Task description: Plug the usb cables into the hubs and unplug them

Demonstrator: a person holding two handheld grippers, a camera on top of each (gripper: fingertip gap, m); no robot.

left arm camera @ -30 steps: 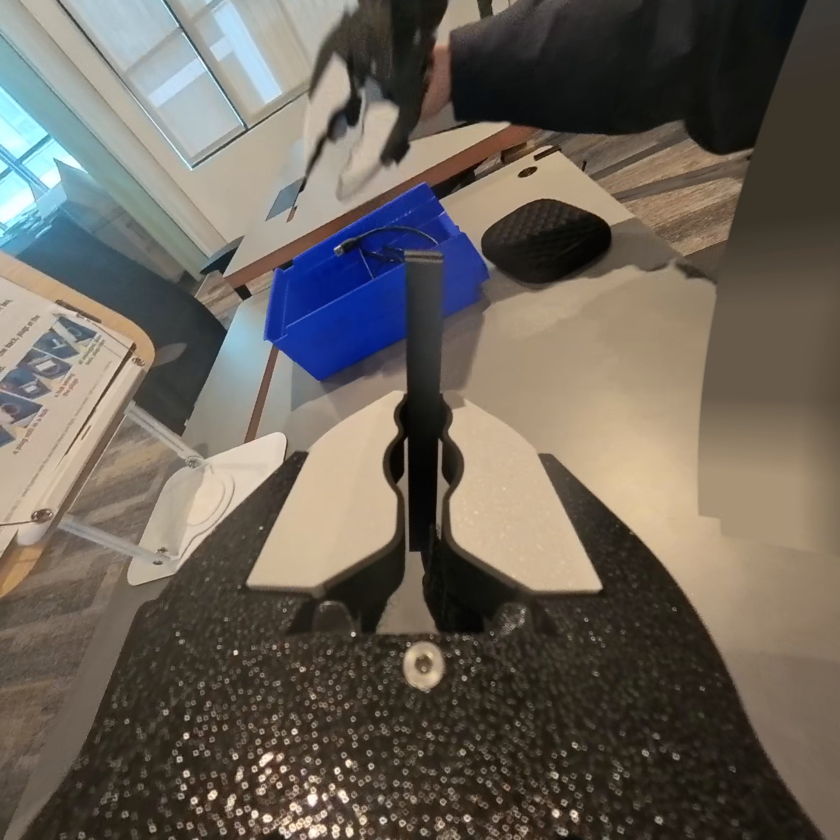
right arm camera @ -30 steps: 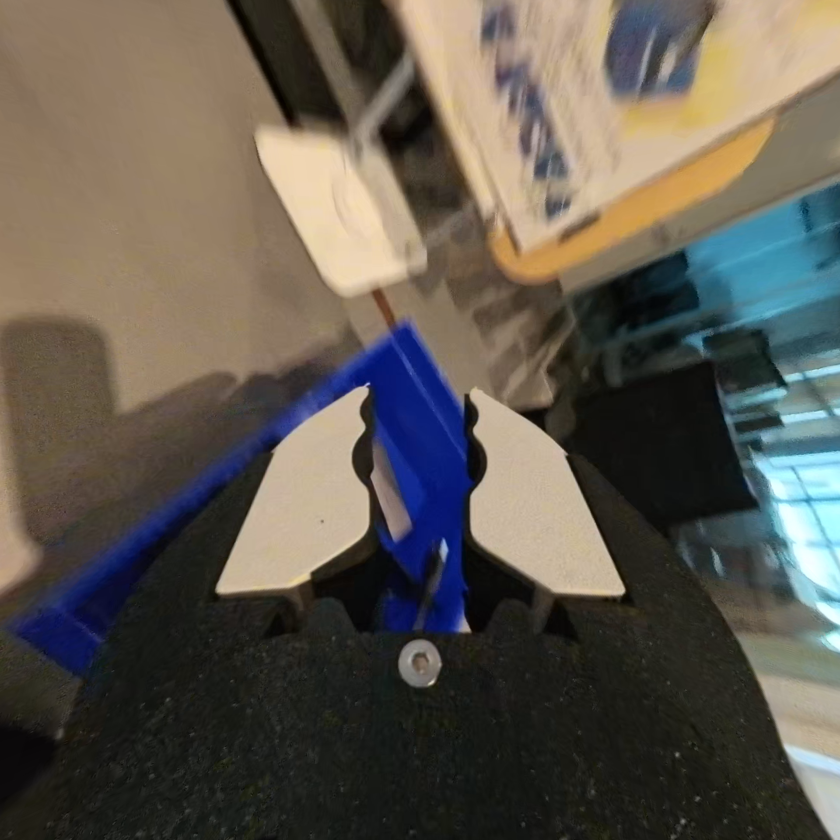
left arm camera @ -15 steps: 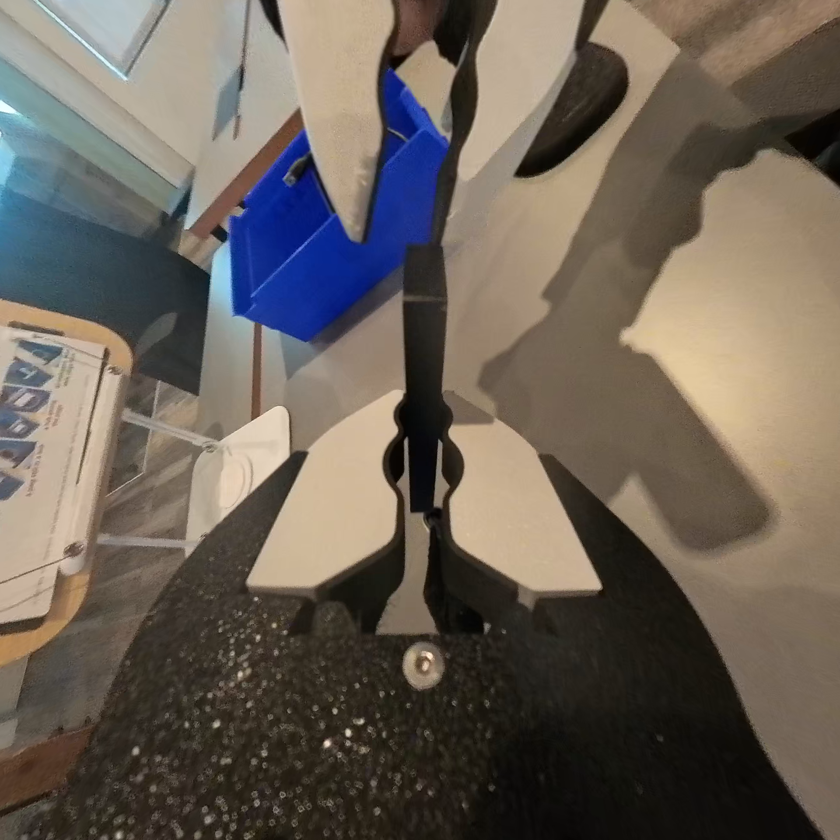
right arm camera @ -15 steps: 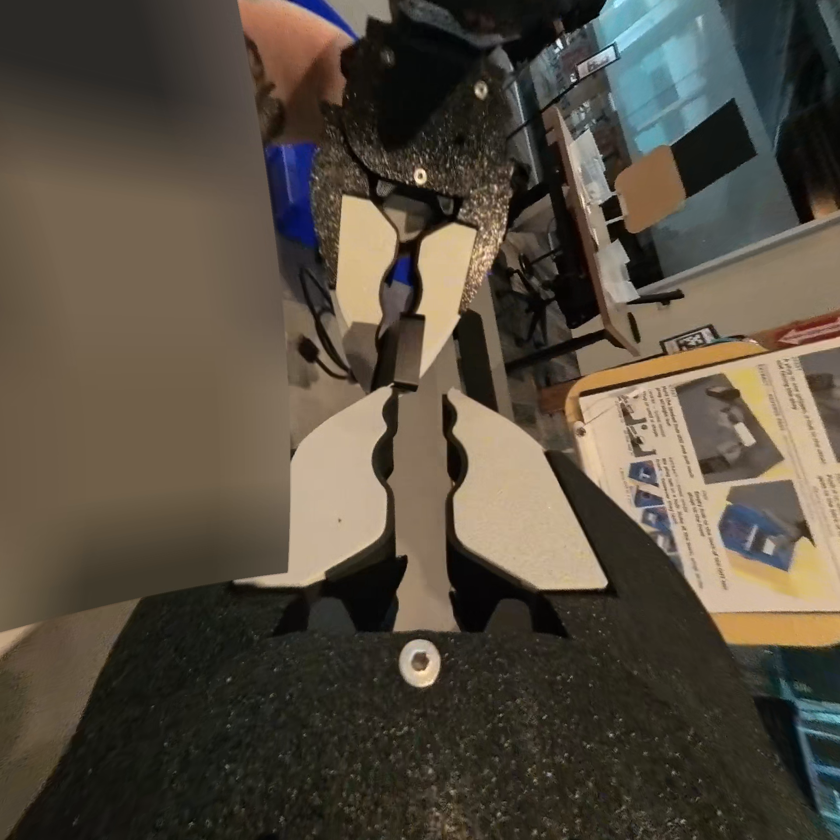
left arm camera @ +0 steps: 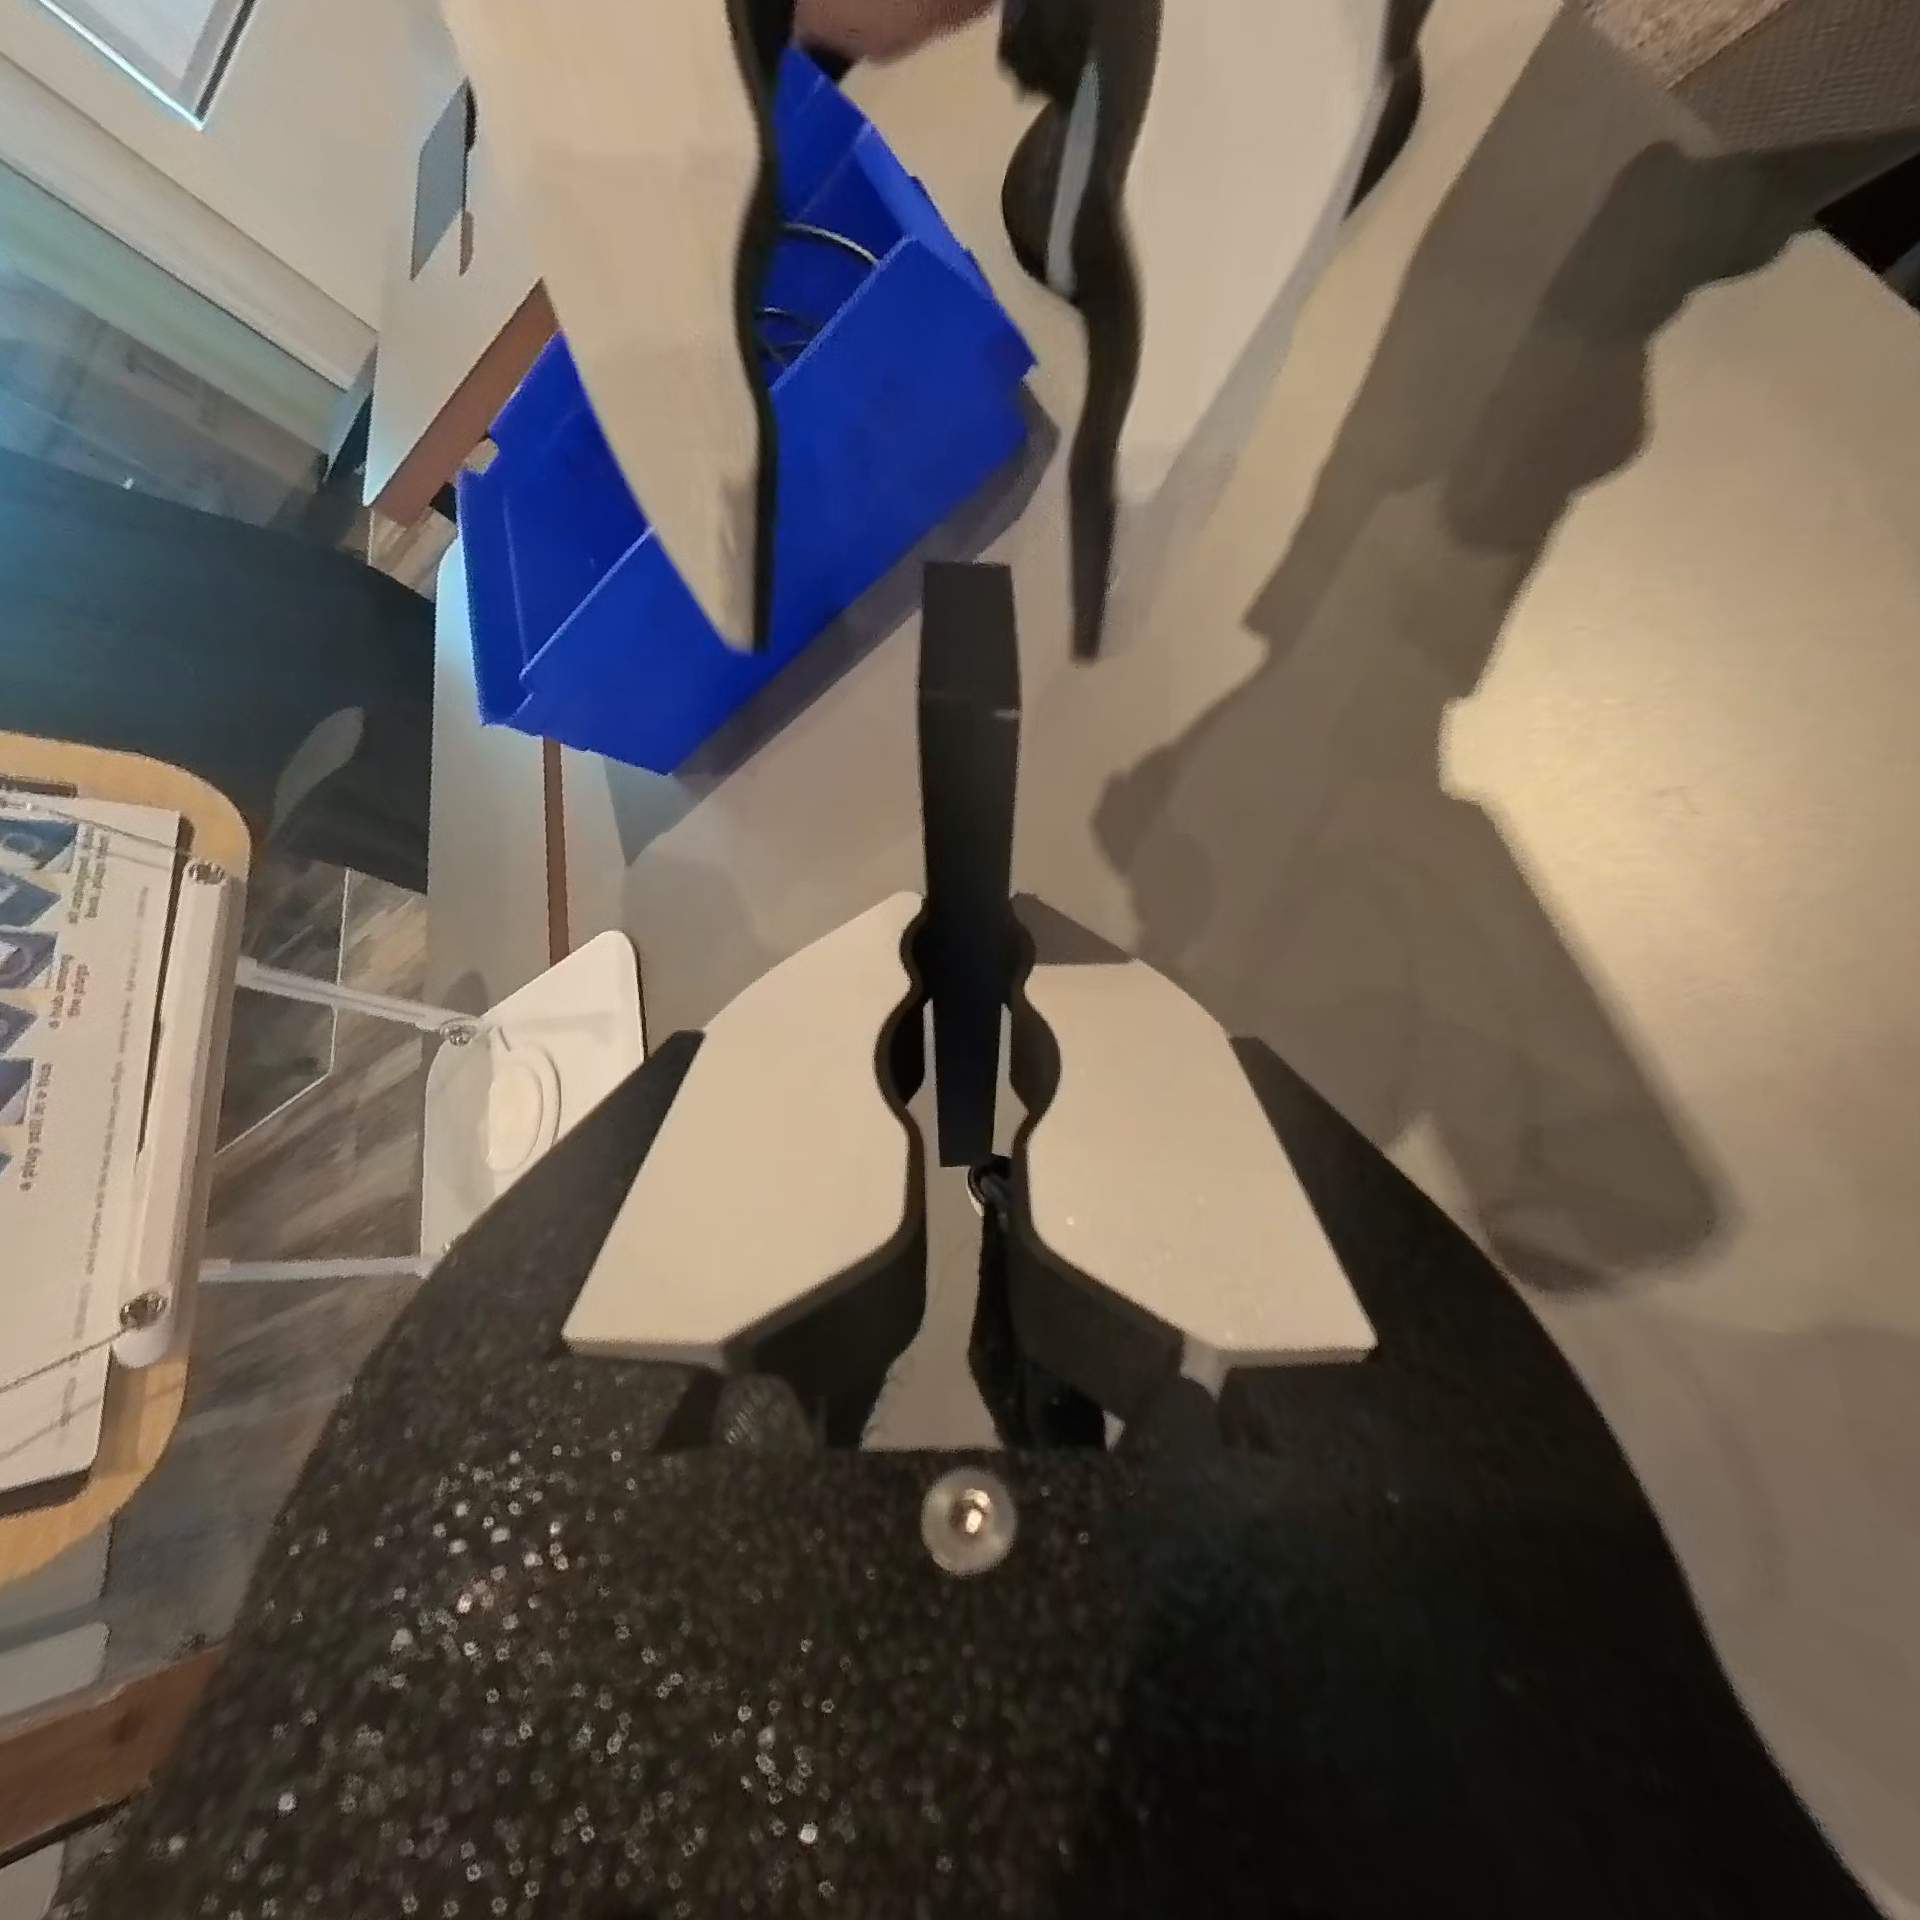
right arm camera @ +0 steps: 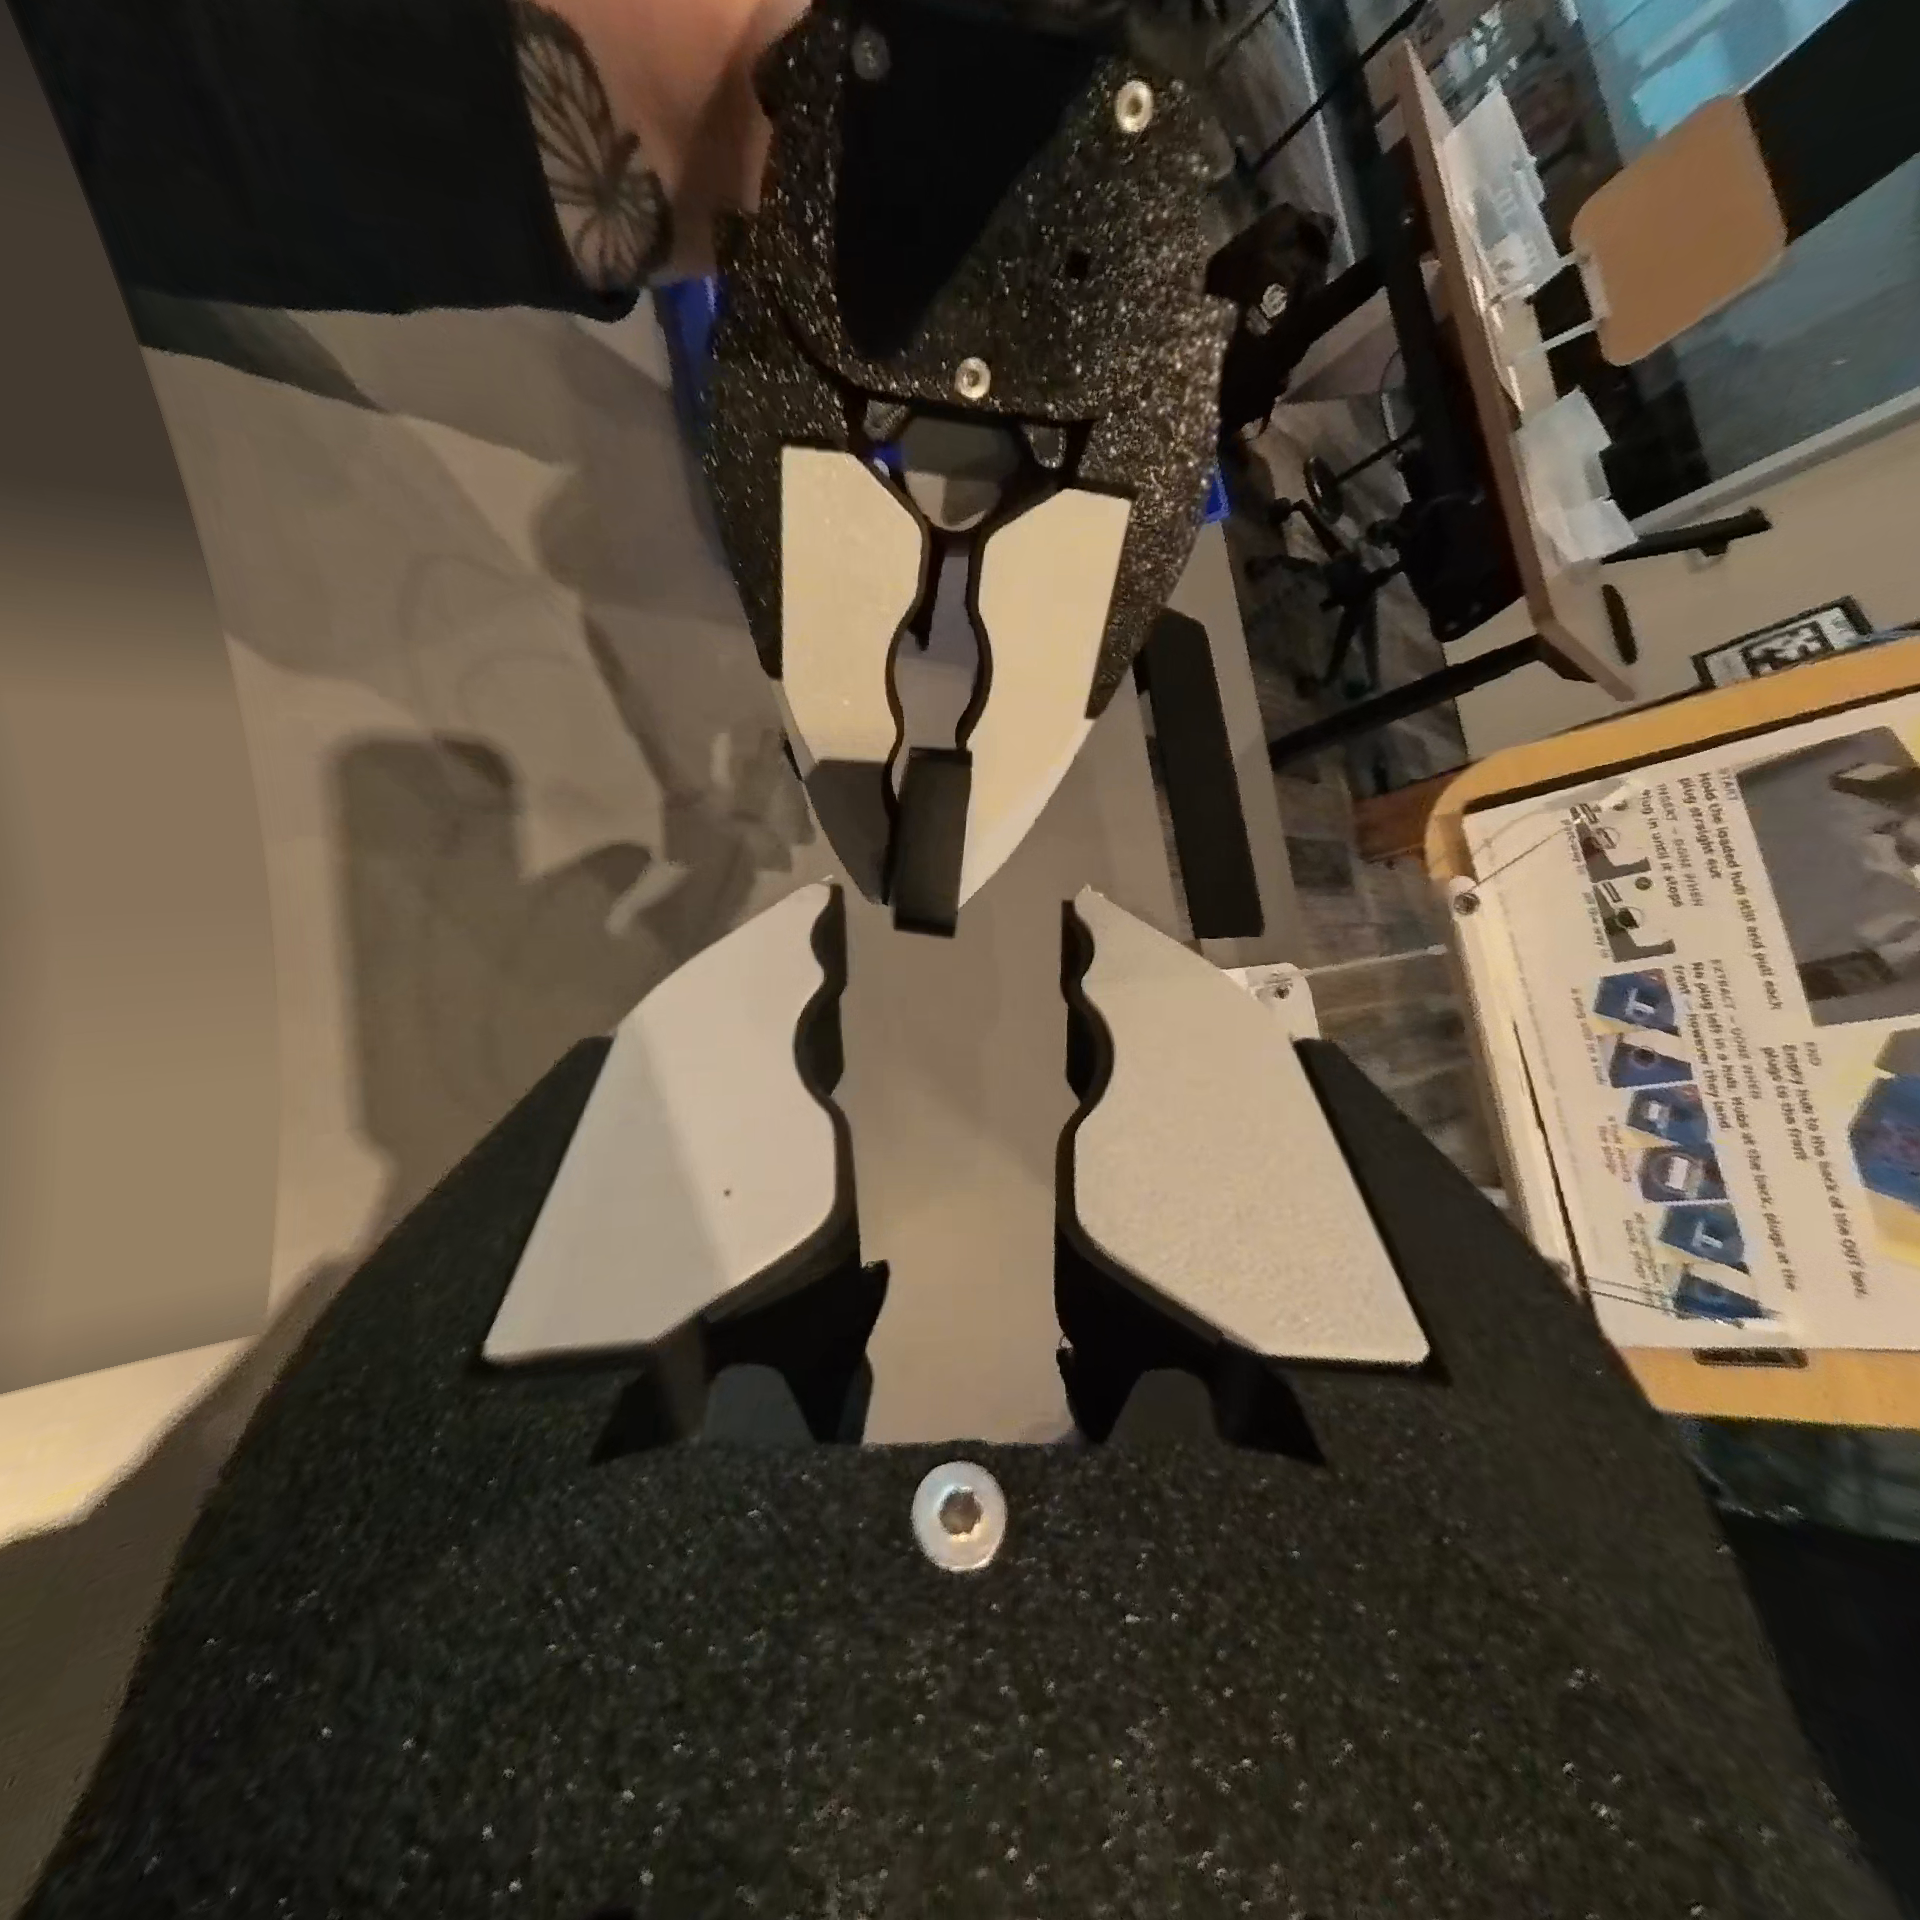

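Observation:
My left gripper is shut on a slim black USB hub, which sticks out forward past the fingertips. A thin black cord leaves the hub's rear end between the fingers. My right gripper is open and empty, facing the left one tip to tip. The hub's free end sits just beyond its fingertips, in line with the gap. In the left wrist view the right gripper comes down from the top with its tips either side of the hub's end. A black cable lies coiled in the blue bin.
The grey table lies under both grippers. An instruction board on a wooden stand is to the side, with its white base at the table edge. A person's sleeve and hand hold the left gripper.
My right gripper swung from the blue bin to face the hub, came closer and opened wider. My left gripper tilted and kept its hold on the hub.

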